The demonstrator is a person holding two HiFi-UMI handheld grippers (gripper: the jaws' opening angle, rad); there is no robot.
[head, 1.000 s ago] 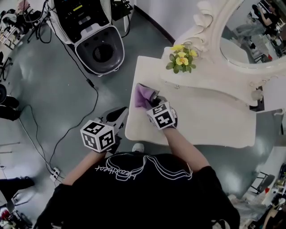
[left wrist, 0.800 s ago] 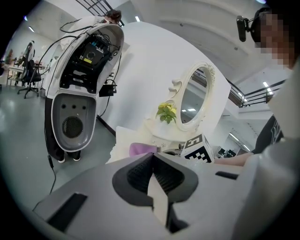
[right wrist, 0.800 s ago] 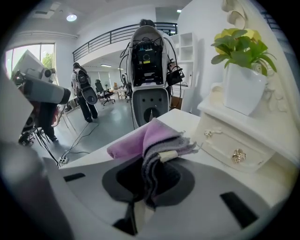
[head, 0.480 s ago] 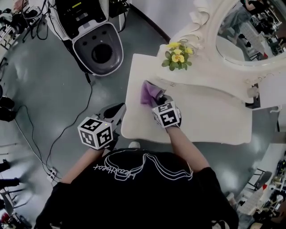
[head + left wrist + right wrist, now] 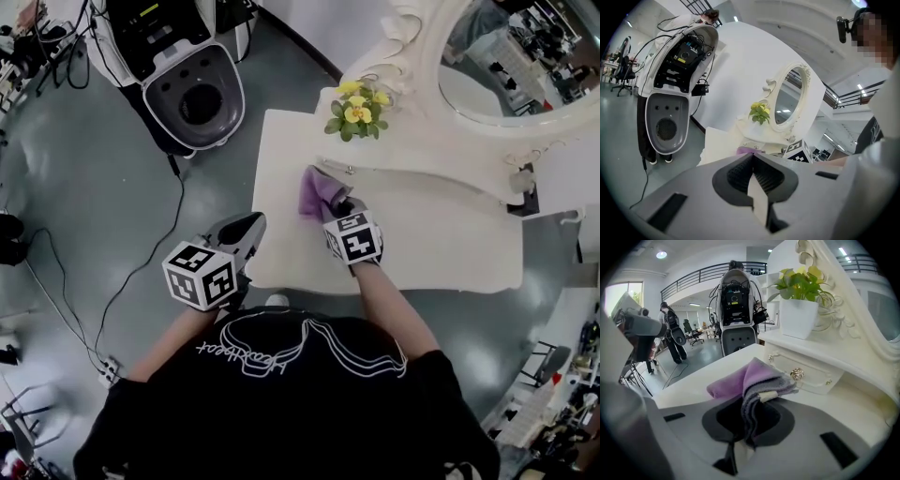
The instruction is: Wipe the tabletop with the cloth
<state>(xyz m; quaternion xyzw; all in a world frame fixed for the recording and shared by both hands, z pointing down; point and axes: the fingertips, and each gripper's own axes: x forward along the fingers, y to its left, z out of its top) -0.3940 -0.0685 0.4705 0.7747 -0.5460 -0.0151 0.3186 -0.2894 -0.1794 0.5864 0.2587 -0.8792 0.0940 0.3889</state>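
Note:
A purple cloth (image 5: 315, 190) (image 5: 745, 378) lies bunched on the cream tabletop (image 5: 441, 246) near its left end, just before a small drawer with a knob (image 5: 797, 374). My right gripper (image 5: 336, 208) (image 5: 749, 420) is shut on the cloth and presses it to the tabletop. My left gripper (image 5: 246, 232) (image 5: 752, 176) hangs off the table's left front corner, over the floor, jaws shut with nothing between them.
A potted yellow flower plant (image 5: 353, 110) stands on the raised shelf behind the cloth. An oval mirror (image 5: 511, 56) in an ornate frame rises at the back right. A white and black machine (image 5: 180, 66) stands on the grey floor to the left, with cables (image 5: 141, 272) trailing.
The right gripper has pushed the purple cloth a little farther along the tabletop toward the drawer. The left gripper has held its place beside the table edge.

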